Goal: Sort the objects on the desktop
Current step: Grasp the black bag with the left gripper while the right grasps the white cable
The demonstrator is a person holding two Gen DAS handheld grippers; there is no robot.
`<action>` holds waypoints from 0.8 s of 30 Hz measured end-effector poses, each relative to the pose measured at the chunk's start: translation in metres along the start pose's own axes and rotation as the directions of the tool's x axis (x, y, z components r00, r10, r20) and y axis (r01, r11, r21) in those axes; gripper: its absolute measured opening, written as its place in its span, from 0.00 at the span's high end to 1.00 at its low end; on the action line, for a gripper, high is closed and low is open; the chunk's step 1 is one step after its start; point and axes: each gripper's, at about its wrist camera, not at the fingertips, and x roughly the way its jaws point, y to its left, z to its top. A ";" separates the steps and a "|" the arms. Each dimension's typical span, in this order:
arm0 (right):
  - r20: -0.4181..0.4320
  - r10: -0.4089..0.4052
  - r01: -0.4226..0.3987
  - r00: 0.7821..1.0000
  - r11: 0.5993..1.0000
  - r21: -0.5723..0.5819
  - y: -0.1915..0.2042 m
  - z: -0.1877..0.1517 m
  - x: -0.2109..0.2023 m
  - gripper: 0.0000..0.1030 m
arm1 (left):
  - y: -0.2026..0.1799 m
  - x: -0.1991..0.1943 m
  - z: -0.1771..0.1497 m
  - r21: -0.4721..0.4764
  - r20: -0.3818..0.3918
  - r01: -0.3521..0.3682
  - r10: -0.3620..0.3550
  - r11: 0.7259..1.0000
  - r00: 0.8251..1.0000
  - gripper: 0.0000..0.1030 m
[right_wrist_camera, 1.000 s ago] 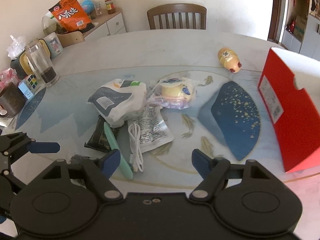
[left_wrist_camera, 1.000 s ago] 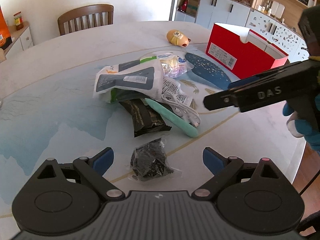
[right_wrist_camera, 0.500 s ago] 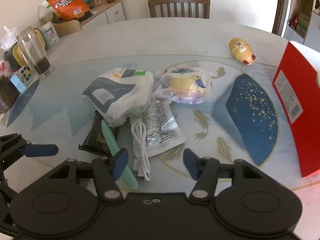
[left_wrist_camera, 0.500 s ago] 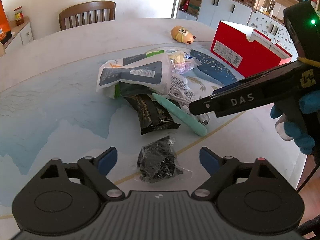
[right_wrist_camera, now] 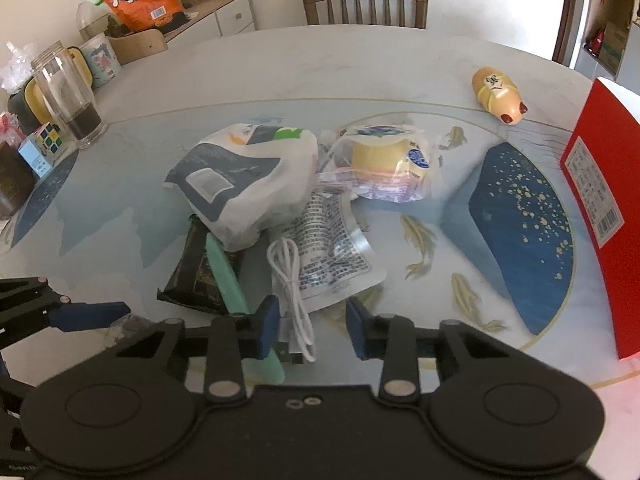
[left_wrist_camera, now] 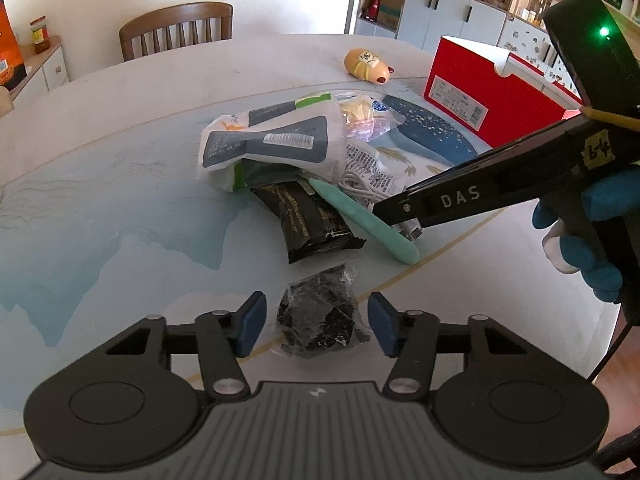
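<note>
Left tongs (left_wrist_camera: 316, 324) hang wide open around a small black packet (left_wrist_camera: 318, 322) on the tabletop (left_wrist_camera: 120, 184), gripping nothing. Right tongs (right_wrist_camera: 312, 326) are open too, either side of a coiled white cable (right_wrist_camera: 290, 280) beside a mint-green stick (right_wrist_camera: 228, 280), near a red box (right_wrist_camera: 604, 216).

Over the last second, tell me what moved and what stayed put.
The right gripper came forward and down; its open fingers now straddle the white cable. The left gripper eased toward the black crinkled packet, open around it. Nothing is gripped. The pile and red box stayed put.
</note>
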 end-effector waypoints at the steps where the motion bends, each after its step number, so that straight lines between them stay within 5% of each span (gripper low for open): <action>1: -0.005 0.002 -0.002 1.000 1.000 -0.004 0.001 0.000 0.001 0.73 | 0.000 0.000 0.000 0.000 0.000 0.002 -0.002 1.000 1.000 0.52; 7: -0.009 0.011 -0.011 1.000 1.000 -0.008 0.002 -0.001 0.000 0.82 | -0.001 -0.001 0.001 -0.007 0.008 -0.006 0.006 1.000 1.000 0.59; 24: 0.029 0.001 -0.001 1.000 1.000 0.010 -0.007 -0.001 -0.018 0.83 | -0.008 -0.007 0.009 -0.022 0.032 0.013 -0.012 1.000 0.999 0.68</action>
